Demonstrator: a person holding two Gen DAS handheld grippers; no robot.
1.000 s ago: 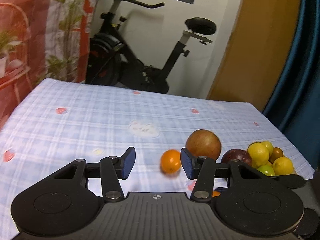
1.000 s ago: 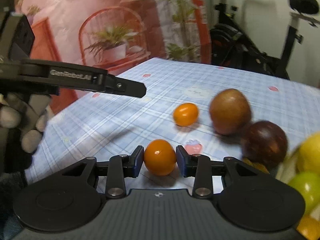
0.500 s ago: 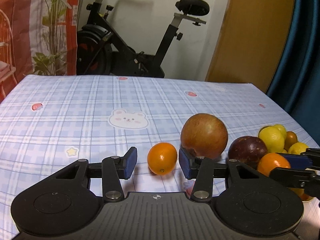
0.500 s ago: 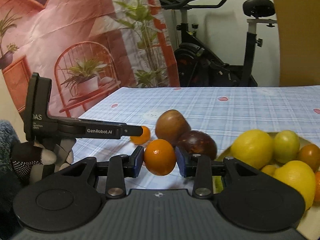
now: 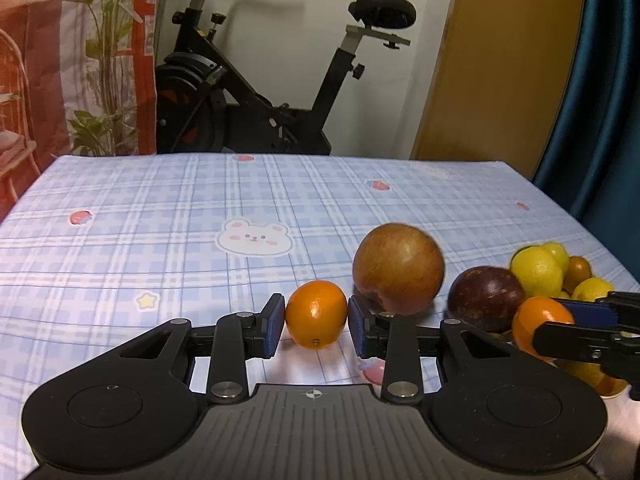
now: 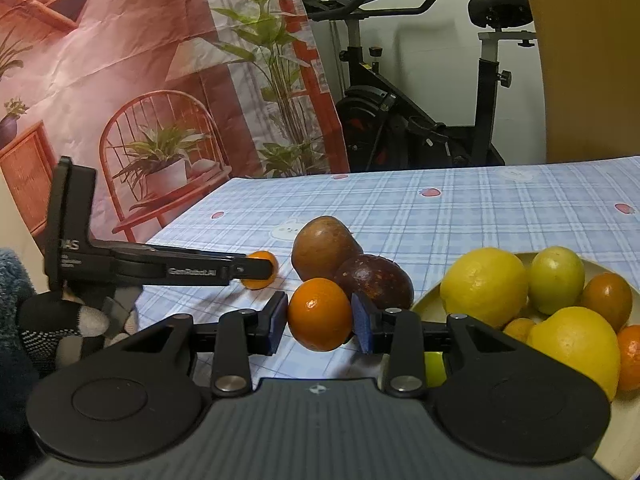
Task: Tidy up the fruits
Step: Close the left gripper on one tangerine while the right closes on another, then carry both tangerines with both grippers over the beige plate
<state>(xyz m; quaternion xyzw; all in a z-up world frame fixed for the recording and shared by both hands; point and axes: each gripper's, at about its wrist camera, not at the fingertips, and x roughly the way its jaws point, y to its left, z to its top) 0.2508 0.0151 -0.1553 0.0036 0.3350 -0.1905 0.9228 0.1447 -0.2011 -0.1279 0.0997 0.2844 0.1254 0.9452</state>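
Note:
A small orange lies on the blue checked tablecloth. My left gripper is closing on it, and both blue pads touch its sides. From the right wrist view the left gripper reaches in from the left around that same orange. My right gripper is shut on a second orange, held just above the cloth left of the yellow plate. Lemons and several other fruits fill the plate. A large russet apple and a dark purple fruit sit on the cloth behind the grippers.
An exercise bike stands beyond the table's far edge. A blue curtain hangs at the right and a printed backdrop at the left. A gloved hand holds the left gripper.
My left gripper came up to the small orange and its jaws narrowed until the pads met it. My right gripper swung right with its orange to beside the plate, then held still.

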